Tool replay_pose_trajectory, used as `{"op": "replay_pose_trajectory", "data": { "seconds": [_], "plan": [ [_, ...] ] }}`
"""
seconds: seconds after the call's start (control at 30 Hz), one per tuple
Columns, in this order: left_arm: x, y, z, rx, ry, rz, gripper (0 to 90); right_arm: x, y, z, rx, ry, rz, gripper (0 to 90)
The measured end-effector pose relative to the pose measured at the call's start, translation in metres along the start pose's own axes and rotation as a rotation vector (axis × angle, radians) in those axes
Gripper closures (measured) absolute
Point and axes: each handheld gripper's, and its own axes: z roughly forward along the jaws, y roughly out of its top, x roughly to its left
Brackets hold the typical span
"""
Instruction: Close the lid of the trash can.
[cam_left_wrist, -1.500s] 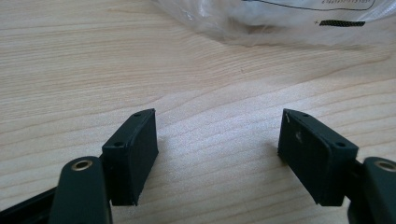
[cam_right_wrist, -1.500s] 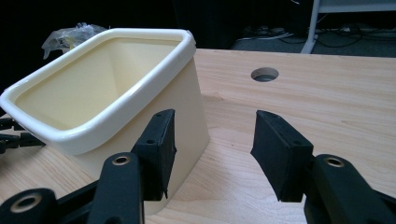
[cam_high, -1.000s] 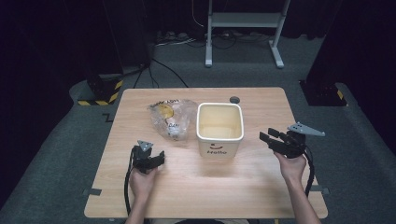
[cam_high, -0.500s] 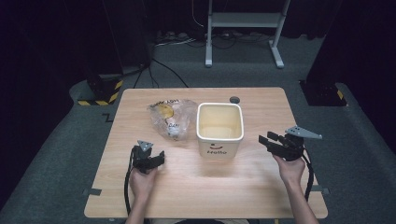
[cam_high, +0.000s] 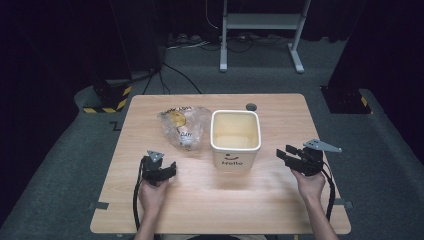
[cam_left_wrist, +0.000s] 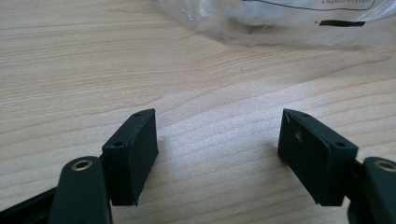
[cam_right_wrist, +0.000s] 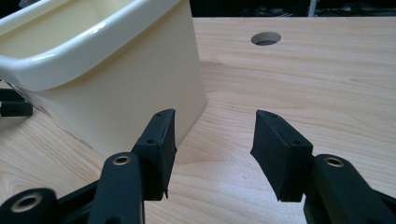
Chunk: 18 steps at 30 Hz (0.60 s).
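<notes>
1. High view: the plastic bag (cam_high: 183, 127) lies upper left of centre, touching the cream bin (cam_high: 235, 138); the left gripper (cam_high: 165, 170) sits below it and the right gripper (cam_high: 286, 154) at right, both open and empty.
2. Left gripper view: jaws wide over bare table (cam_left_wrist: 93, 70), bag (cam_left_wrist: 299, 18) at the top edge; approach low and pinch loose film.
3. Right gripper view: jaws apart, bin (cam_right_wrist: 102, 70) upper left; steady its wall.

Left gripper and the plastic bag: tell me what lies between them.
Nothing but bare wood. In the left gripper view, the table runs clear from the open left gripper to the plastic bag.
</notes>
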Motion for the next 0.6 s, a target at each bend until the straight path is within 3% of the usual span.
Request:
{"op": "replay_pose_trajectory", "data": {
  "seconds": [0.6],
  "plan": [
    [0.0,0.0,0.0,0.0,0.0,0.0,28.5,0.001,-0.014,0.014,0.051,-0.011,-0.004,49.1]
  ]
}}
